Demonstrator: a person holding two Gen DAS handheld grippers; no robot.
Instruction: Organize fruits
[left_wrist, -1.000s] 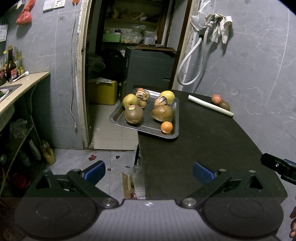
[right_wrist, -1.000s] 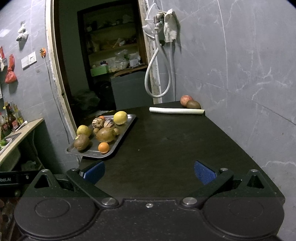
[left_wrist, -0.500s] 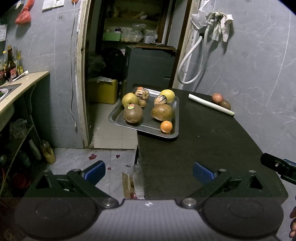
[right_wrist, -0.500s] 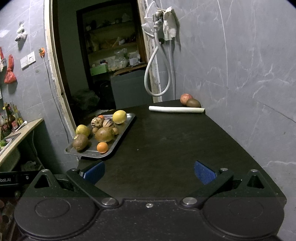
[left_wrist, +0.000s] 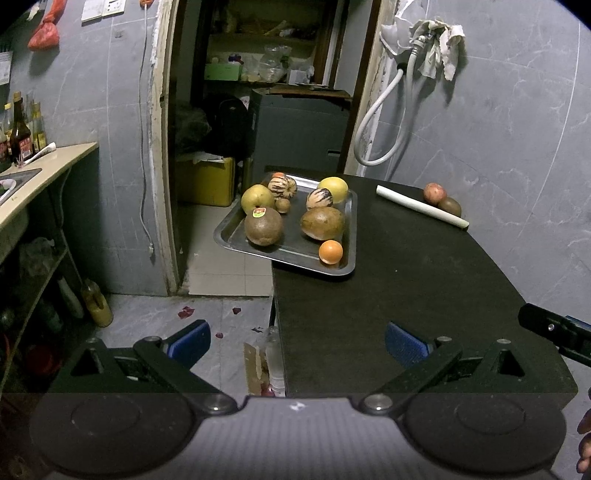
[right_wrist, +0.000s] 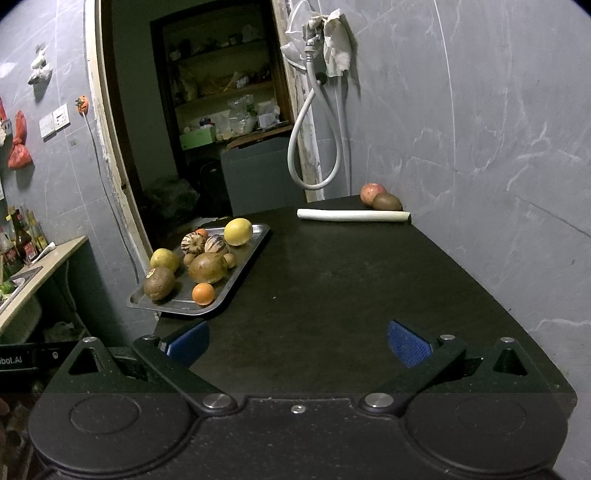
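Fruit tray overhangs the table edge; both grippers spread, empty.

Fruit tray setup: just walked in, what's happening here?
Nothing is being handled yet. A person holds both grippers back at the near end of the black table; the left gripper and right gripper are open and empty. Most fruit sits in the metal tray, which overhangs the table's left edge. A red fruit and a brown fruit lie outside it, behind a white stalk by the wall.
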